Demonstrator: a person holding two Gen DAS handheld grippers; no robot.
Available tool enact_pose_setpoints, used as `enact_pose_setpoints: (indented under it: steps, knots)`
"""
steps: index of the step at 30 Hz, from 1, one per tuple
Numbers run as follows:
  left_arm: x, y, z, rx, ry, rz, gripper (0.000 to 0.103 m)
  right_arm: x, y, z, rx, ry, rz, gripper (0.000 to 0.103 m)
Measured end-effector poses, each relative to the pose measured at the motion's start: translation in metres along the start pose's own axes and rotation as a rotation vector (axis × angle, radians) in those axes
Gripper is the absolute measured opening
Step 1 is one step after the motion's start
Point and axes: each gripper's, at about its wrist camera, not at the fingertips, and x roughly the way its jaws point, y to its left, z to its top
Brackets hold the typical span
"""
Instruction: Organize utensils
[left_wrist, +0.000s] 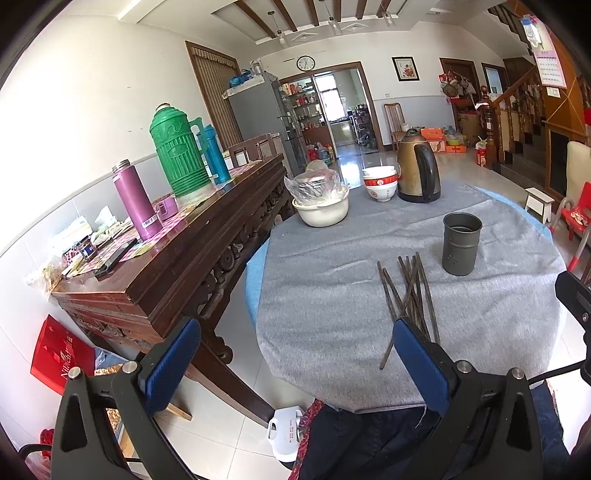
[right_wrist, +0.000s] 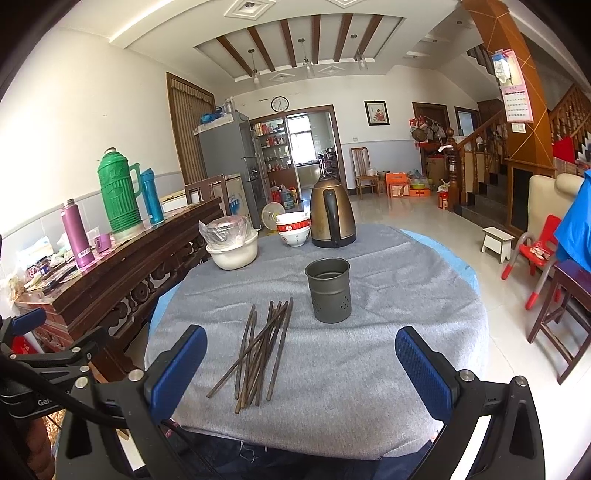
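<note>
Both grippers hang wide open, nothing between the pads: the left gripper and the right gripper. The chopsticks lie in a loose crossed bundle on the grey cloth, long axes running away from the cameras, far tips toward the upright holder cup just beyond.

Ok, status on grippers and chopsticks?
Left gripper, right gripper open, empty. Chopsticks piled loose on grey cloth. Metal holder upright, empty. Path clear.
</note>
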Motion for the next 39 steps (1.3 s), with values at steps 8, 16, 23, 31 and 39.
enact_pose_setpoints:
  steps: [8, 16, 23, 31, 39]
  knots:
    - [0.001, 0.002, -0.001, -0.003, 0.007, -0.002, 0.103, 0.001, -0.005, 0.000, 0.031, 0.036, 0.004, 0.103]
    - [0.003, 0.004, -0.003, -0.011, 0.015, -0.004, 0.103, 0.003, -0.002, -0.001, 0.013, 0.060, -0.004, 0.103]
    - [0.007, 0.003, -0.003, -0.021, 0.029, -0.017, 0.103, 0.006, -0.003, -0.003, -0.001, 0.036, -0.007, 0.103]
    - [0.045, 0.006, 0.002, -0.083, 0.130, -0.053, 0.103, 0.030, -0.017, 0.004, 0.020, 0.091, -0.010, 0.103]
    - [0.078, 0.003, 0.004, -0.089, 0.185, -0.060, 0.103, 0.065, -0.018, 0.001, 0.009, 0.175, -0.003, 0.103]
